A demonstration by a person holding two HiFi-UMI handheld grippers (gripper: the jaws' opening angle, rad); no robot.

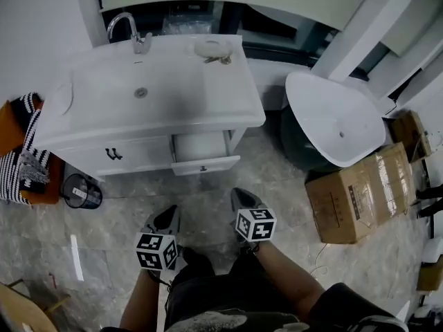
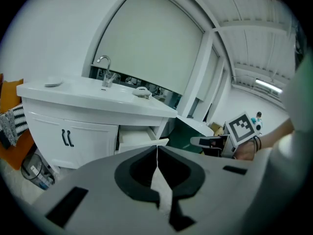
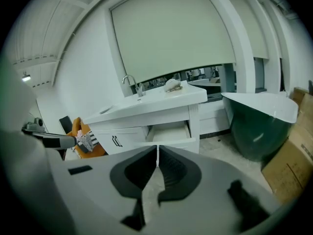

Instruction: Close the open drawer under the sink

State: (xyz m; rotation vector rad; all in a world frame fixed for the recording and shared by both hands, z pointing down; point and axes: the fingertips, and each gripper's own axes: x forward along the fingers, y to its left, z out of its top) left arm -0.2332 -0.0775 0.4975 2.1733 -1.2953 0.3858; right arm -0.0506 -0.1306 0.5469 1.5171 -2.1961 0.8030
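We see a bathtub [image 1: 336, 120] and cardboard box [image 1: 360, 192] right of the vanity [image 1: 138, 155]. Its white drawer [image 1: 205, 160], under the sink [image 1: 142, 92] at the right, stands pulled out. Our left tool [image 1: 168, 217] and right tool [image 1: 243, 198] are pinched together, empty.

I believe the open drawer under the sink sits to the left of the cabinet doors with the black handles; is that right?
Not quite: the open drawer sits to the right of the cabinet doors, as the head view shows.
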